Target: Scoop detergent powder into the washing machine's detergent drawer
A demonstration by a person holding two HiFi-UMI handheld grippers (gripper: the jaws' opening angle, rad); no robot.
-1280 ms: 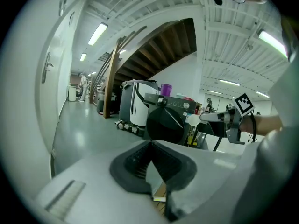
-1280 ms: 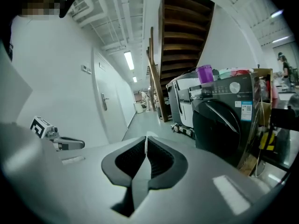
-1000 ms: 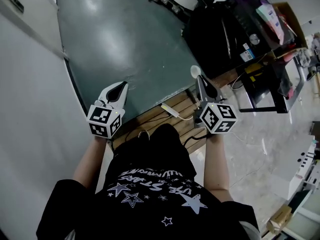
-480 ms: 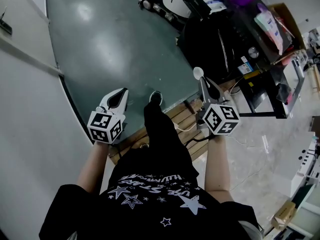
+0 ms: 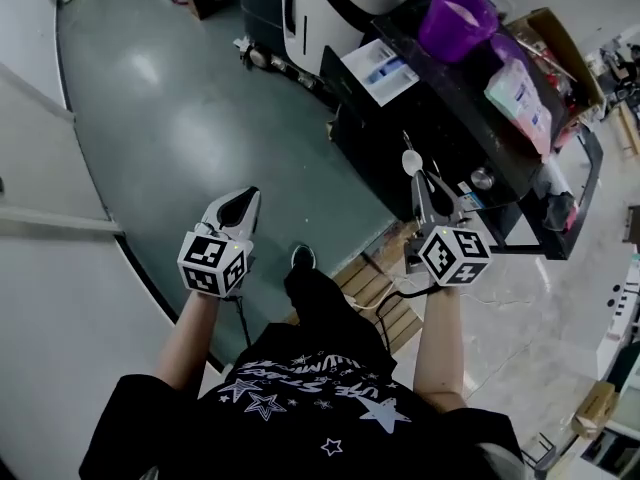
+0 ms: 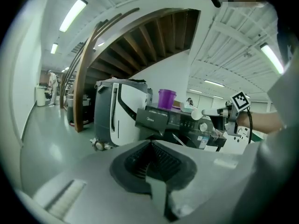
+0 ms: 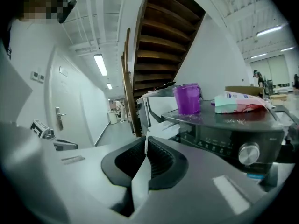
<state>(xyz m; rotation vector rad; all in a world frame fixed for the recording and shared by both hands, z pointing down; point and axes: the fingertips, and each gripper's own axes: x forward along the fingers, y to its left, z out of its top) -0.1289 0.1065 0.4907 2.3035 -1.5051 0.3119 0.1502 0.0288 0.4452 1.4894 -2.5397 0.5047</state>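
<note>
The left claw (image 5: 243,199) (image 6: 152,146) is closed with nothing in it and is held over the green shiny floor (image 5: 190,98). The right claw (image 5: 426,184) (image 7: 145,146) is closed on the thin handle of a small white plastic scoop (image 5: 411,159) (image 6: 198,114) (image 7: 139,178), whose round bowl points up, just beside the dark washing machine (image 5: 440,118) (image 7: 224,129). Its white and blue detergent drawer (image 5: 385,68) is pulled out. On the machine top stand a purple plastic cup (image 5: 455,18) (image 7: 188,98) and, further right, a pink and white soft bag (image 5: 520,93) (image 7: 238,101).
</note>
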